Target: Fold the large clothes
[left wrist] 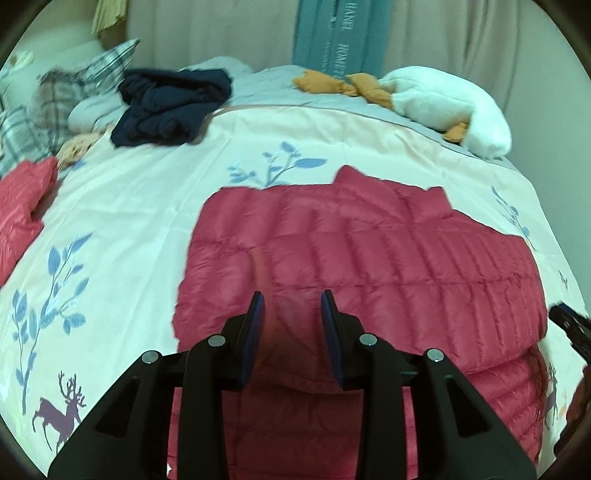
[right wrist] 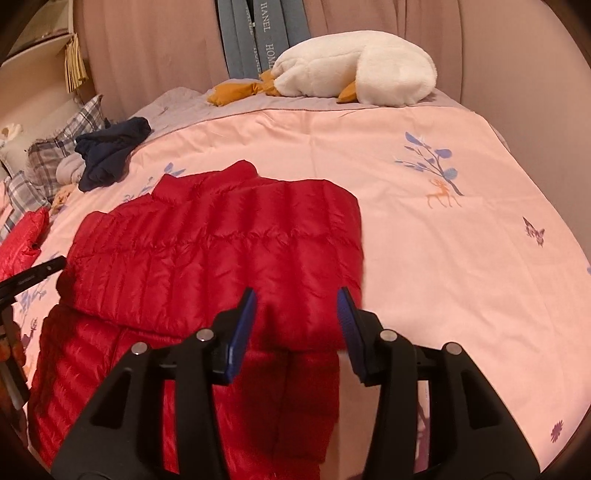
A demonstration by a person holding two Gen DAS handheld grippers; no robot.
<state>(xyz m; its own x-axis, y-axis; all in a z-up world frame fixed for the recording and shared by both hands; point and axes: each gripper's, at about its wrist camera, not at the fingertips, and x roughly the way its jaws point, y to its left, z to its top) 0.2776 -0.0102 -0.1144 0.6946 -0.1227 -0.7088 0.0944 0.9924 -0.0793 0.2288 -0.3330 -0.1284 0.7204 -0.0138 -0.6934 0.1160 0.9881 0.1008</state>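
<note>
One bed [right wrist: 424, 258] fills both views, covered by a pale pink quilt printed with blue branches, deer and a butterfly, and everything else is placed against it. One red puffer jacket [right wrist: 207, 240] lies near the bed's front edge, its upper part folded over its lower part, collar pointing toward the far side. One white plush goose [right wrist: 354, 70] with orange feet and beak rests along the far edge of the bed, against a beige curtain [right wrist: 147, 48] that runs behind the whole bed; a strip of blue-grey cloth [right wrist: 262, 33] with printed letters hangs there too. One dark navy garment [left wrist: 170, 107] sits crumpled toward the bed's far left corner, beside two or more plaid pillows [left wrist: 62, 96]; the exact count is unclear. One second red quilted piece [left wrist: 22, 206] lies at the bed's left edge, well apart from the jacket. Two grippers hang over the jacket at the bed's front edge. The left gripper [left wrist: 291, 306] has its blue-padded jaws spread, with red fabric seen between them but not pinched. The right gripper [right wrist: 297, 306] likewise has its jaws spread wide above the jacket's folded edge, gripping nothing.
</note>
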